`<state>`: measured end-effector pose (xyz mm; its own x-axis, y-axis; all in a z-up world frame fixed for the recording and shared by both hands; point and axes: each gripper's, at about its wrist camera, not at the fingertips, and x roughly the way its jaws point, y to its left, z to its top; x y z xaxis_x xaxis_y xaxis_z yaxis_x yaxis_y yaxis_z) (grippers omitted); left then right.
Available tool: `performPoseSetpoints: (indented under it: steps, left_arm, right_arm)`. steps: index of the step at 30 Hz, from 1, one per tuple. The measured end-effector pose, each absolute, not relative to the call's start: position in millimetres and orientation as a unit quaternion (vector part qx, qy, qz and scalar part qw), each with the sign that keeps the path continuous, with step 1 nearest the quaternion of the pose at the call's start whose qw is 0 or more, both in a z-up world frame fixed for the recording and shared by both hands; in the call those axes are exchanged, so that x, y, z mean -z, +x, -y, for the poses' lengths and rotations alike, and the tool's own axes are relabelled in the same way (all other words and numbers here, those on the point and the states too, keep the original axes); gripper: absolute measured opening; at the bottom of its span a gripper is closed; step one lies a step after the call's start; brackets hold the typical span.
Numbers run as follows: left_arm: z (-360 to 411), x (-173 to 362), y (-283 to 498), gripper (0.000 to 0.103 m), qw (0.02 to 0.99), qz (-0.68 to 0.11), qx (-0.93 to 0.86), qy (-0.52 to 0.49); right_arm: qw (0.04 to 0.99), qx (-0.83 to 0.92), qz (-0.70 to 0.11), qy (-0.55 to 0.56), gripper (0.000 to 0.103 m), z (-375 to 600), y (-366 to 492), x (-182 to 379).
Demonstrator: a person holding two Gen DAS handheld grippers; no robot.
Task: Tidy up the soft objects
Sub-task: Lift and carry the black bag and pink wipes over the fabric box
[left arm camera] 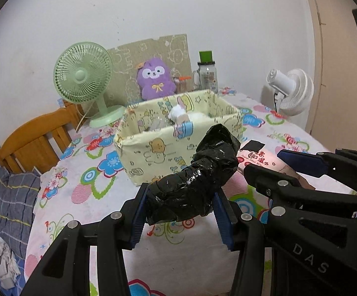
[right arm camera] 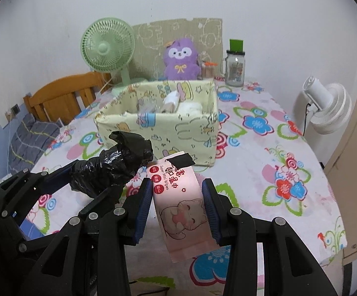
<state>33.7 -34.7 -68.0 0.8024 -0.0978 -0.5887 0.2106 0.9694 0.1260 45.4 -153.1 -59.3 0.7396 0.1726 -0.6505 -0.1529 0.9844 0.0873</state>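
Note:
My left gripper (left arm camera: 178, 212) is shut on a black plastic-wrapped soft bundle (left arm camera: 198, 177) and holds it above the table in front of the yellow cartoon-print fabric box (left arm camera: 153, 153). The bundle also shows in the right wrist view (right arm camera: 114, 167). My right gripper (right arm camera: 178, 204) is shut on a pink wet-wipes pack (right arm camera: 180, 204) with a cat picture, held above the table just right of the bundle; the pack's end shows in the left wrist view (left arm camera: 259, 160). The box (right arm camera: 183, 133) holds several white and pale soft items (right arm camera: 178, 103).
A green fan (left arm camera: 84, 81), a purple plush toy (left arm camera: 155, 79) and a jar with a green lid (left arm camera: 206, 74) stand behind the box by the wall. A white fan (right arm camera: 326, 108) stands right. A wooden chair (left arm camera: 32, 143) and a plaid cushion (left arm camera: 10, 202) are left of the flowered tablecloth (right arm camera: 264, 153).

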Motion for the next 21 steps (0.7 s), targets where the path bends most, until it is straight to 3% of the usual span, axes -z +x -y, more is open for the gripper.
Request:
performPoseSetpoints:
  steps: [21]
  left_arm:
    - [31, 3, 34, 0.051, 0.957, -0.267, 0.083, 0.07]
  right_arm:
    - [0.955, -0.073, -0.288, 0.024, 0.044, 155, 37, -13]
